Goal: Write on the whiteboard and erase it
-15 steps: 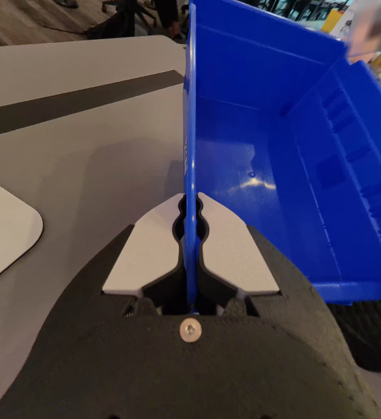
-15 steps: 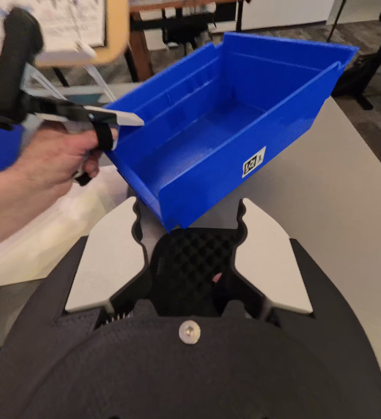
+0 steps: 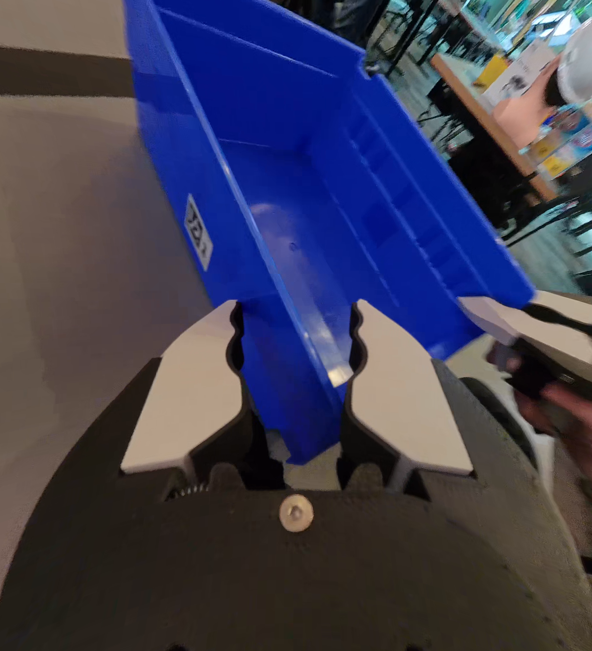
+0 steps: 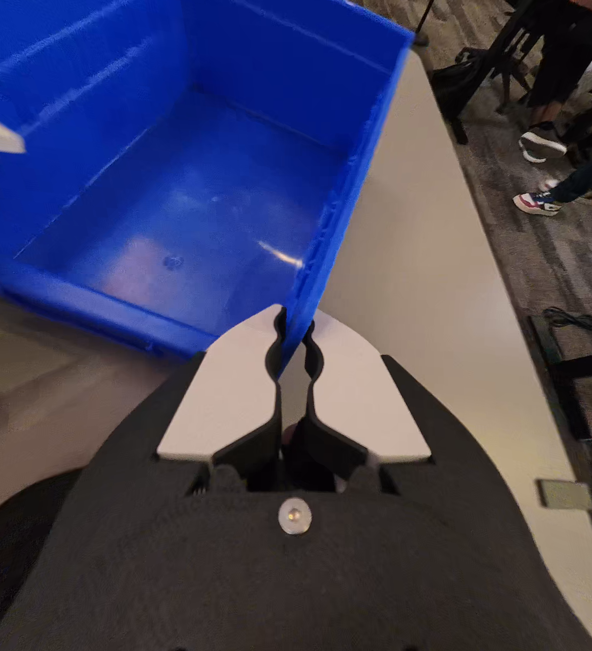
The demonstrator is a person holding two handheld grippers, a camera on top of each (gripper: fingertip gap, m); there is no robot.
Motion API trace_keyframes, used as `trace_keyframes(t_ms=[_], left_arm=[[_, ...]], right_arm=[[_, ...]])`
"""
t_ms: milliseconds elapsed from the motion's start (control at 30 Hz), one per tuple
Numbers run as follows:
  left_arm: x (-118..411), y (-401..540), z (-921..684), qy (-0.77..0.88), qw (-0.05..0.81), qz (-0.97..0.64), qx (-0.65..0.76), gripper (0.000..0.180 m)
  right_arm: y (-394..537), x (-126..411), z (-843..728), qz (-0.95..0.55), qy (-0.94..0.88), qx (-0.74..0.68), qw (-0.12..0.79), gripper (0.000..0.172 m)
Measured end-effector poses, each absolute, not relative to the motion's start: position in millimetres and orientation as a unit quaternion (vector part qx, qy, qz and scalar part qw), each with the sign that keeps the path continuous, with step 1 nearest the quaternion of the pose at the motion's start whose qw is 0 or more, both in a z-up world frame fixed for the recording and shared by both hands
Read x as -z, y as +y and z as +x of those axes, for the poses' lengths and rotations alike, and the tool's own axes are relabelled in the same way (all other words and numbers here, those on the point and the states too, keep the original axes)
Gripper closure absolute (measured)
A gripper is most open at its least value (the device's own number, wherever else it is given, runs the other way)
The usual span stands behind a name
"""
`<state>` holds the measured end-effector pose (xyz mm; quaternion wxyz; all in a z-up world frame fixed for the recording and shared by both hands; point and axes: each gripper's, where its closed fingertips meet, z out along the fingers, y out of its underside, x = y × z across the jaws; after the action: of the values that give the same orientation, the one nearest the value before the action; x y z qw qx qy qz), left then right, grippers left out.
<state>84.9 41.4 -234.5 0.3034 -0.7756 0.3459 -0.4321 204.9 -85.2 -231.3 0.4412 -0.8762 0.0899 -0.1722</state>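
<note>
Our right gripper (image 4: 294,327) pinches the blue bin (image 4: 182,183)'s side wall, while our left gripper (image 3: 294,334) straddles another wall, spread, pads not pressing. Held at one corner, the bin could twist free. We see no whiteboard.

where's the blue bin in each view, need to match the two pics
Left wrist view: the blue bin runs from top centre down to the middle, its near corner between the open fingers of the left hand-held gripper.
Right wrist view: the bin fills the upper left; the right hand-held gripper is closed on its right wall's near end.
Shared landmark: the small round mark on the bin floor.
</note>
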Motion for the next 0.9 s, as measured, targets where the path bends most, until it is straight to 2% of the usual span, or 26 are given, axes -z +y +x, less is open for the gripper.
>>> trace_keyframes(t_ms=[200,600,700,733,900], left_arm=[[223,32,120,0.271,0.271,-0.757,0.529,0.107],[224,81,173,0.247,0.285,-0.763,0.525,0.108],[223,85,175,0.260,0.282,-0.755,0.531,0.104],[221,83,174,0.270,0.274,-0.752,0.535,0.102],[190,35,135,0.324,0.269,-0.721,0.550,0.095]], right_arm=[[-56,238,273,-0.881,0.096,0.127,0.446,0.166],[-3,238,329,-0.880,0.101,0.109,0.450,0.168],[2,237,331,-0.877,0.104,0.101,0.457,0.167],[2,236,330,-0.876,0.104,0.097,0.460,0.166],[-22,196,317,-0.848,0.081,0.144,0.503,0.140]])
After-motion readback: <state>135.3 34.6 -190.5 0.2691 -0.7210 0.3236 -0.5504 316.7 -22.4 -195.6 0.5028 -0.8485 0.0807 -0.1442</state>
